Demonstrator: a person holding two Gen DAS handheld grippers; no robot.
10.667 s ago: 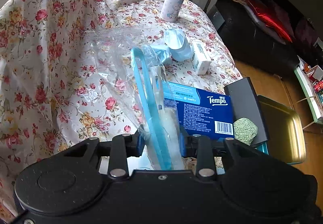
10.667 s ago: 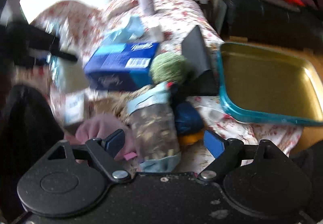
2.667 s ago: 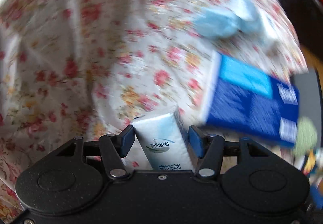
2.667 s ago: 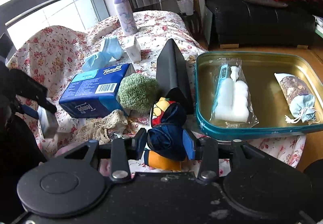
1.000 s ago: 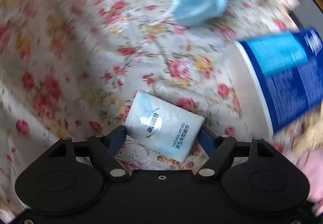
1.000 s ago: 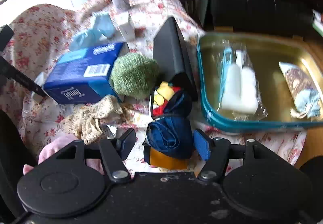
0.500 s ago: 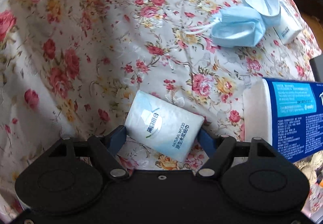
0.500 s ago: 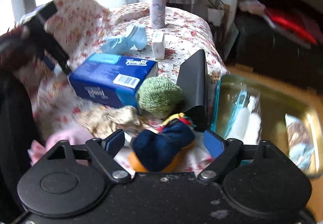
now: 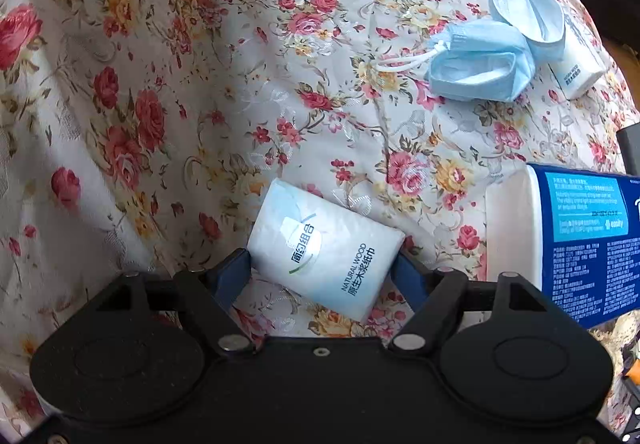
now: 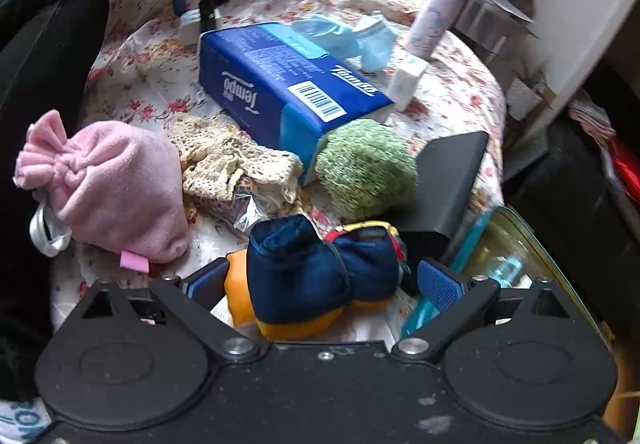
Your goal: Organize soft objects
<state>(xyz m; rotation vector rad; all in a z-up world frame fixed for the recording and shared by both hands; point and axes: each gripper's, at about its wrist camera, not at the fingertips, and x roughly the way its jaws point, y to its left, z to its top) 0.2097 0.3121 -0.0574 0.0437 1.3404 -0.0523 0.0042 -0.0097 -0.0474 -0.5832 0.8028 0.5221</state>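
My left gripper (image 9: 320,274) is open, its blue pads either side of a white pocket tissue pack (image 9: 324,250) that lies flat on the floral cloth (image 9: 200,84). My right gripper (image 10: 320,284) is open around a navy and orange soft toy (image 10: 308,276) resting on the table. Next to it lie a pink fleece pouch (image 10: 112,184), a cream crochet piece (image 10: 232,160) and a green knitted ball (image 10: 364,168). The blue Tempo tissue box (image 10: 280,84) shows in both views, at the right edge of the left wrist view (image 9: 580,240).
Blue face masks (image 9: 492,56) and a second white tissue pack (image 9: 576,56) lie farther back. A black stand (image 10: 448,172) leans by the teal-rimmed metal tray (image 10: 520,244). A lilac bottle (image 10: 436,12) stands at the back. A person in dark clothes (image 10: 40,44) is at the left.
The left gripper has let go of the tissue pack, which now lies flat between its open pads. The right gripper has opened around the soft toy and swung its view to the left.
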